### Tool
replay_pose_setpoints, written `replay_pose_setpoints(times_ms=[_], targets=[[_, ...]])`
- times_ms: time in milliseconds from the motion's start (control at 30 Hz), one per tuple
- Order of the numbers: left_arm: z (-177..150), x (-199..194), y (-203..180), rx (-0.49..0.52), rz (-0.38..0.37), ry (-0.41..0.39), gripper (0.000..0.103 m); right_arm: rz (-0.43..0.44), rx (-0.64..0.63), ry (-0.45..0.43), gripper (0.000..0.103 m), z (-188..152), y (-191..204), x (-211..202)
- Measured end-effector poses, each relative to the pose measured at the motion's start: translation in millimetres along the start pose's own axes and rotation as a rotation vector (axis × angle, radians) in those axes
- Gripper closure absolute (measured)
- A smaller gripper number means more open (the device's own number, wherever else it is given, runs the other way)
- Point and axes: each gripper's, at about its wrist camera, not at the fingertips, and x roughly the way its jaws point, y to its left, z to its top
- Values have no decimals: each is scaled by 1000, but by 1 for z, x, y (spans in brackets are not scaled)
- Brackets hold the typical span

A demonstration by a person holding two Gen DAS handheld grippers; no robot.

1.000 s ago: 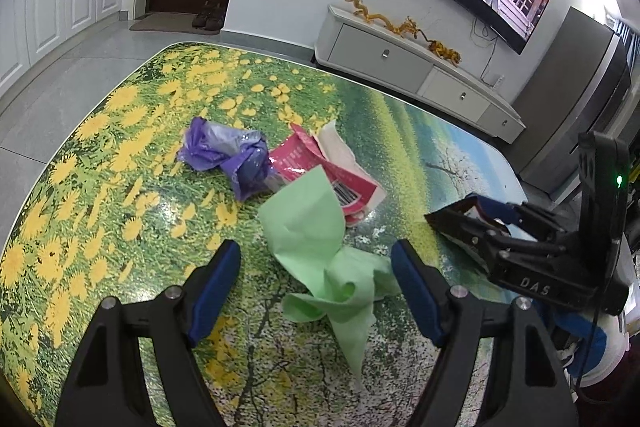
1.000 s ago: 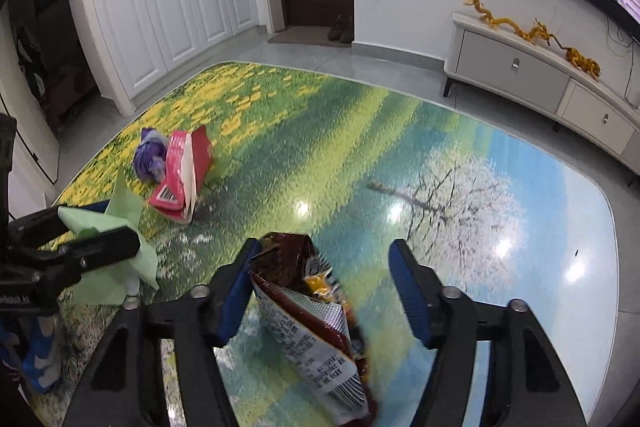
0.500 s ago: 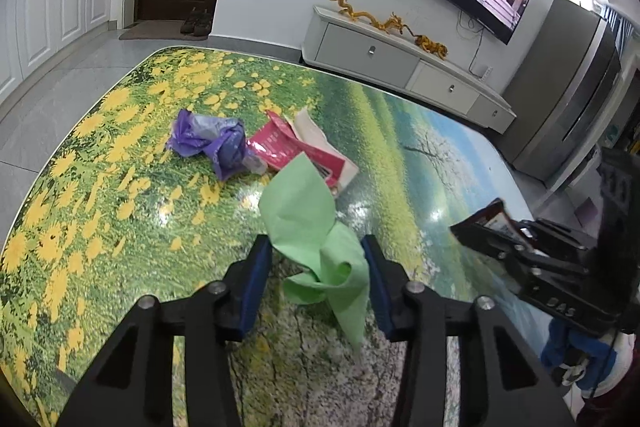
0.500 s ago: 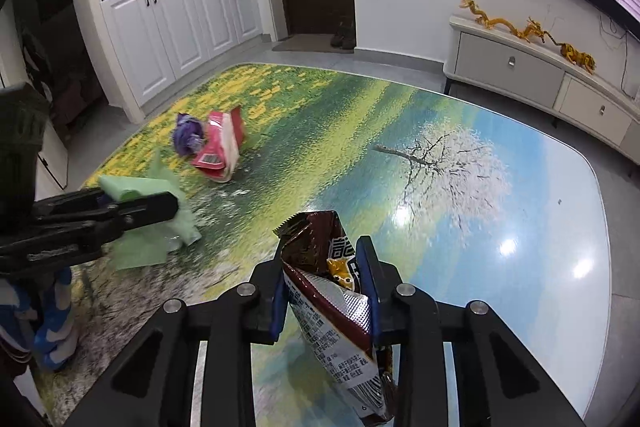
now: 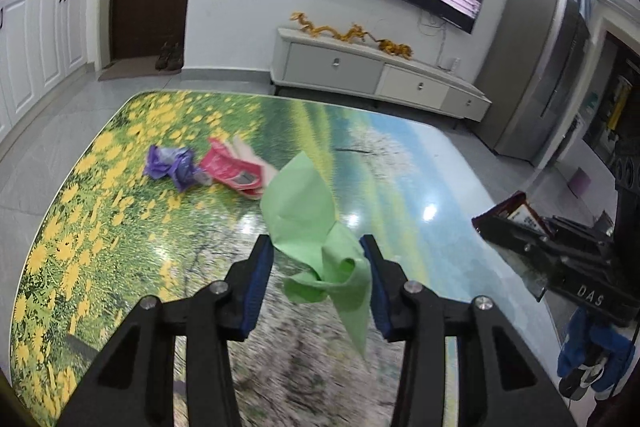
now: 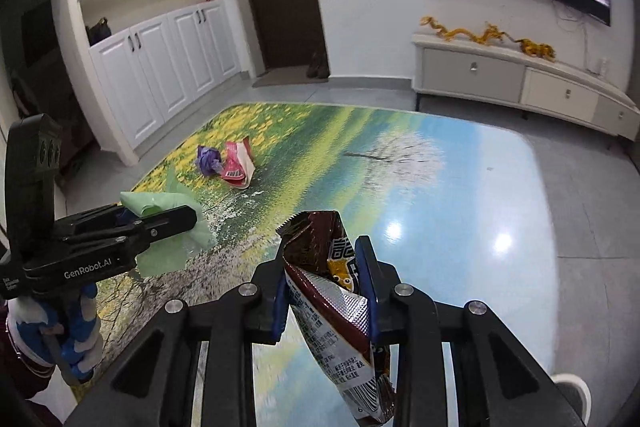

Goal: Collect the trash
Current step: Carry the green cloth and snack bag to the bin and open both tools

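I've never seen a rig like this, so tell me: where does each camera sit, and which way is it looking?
Left wrist: rides the left hand-held gripper, looking forward along its fingers clamping green paper; the right one shows at right.
Right wrist: rides the right hand-held gripper, fingers clamping a snack bag; the left one shows at left.
Shared: the landscape-print table, purple wrapper, red packet.

I see glossy printed tabletop [image 5: 420,187] throwing light glare. Green paper sheet [image 5: 308,215] matt, creased. Snack packet [image 6: 340,311] shiny foil-lined plastic. Purple wrapper [image 5: 172,165] crinkled film. My gripper fingers [image 6: 366,279] matt black plastic, blue pads.
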Motion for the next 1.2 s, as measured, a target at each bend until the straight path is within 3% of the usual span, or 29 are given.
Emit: replay_pose_setpoints(times_ms=[367,633,1200], targets=[[-4,-23,-65,107,-65,-12,61,-99,79,-127,74,-21,-33,-92],[-9,-18,-113,196,-114,8,61,-184,171,-169,74,-49,-74,-139],[-5,19,-225,354,-260,88,61,-317,402,-168,74,-116,-172,-177]])
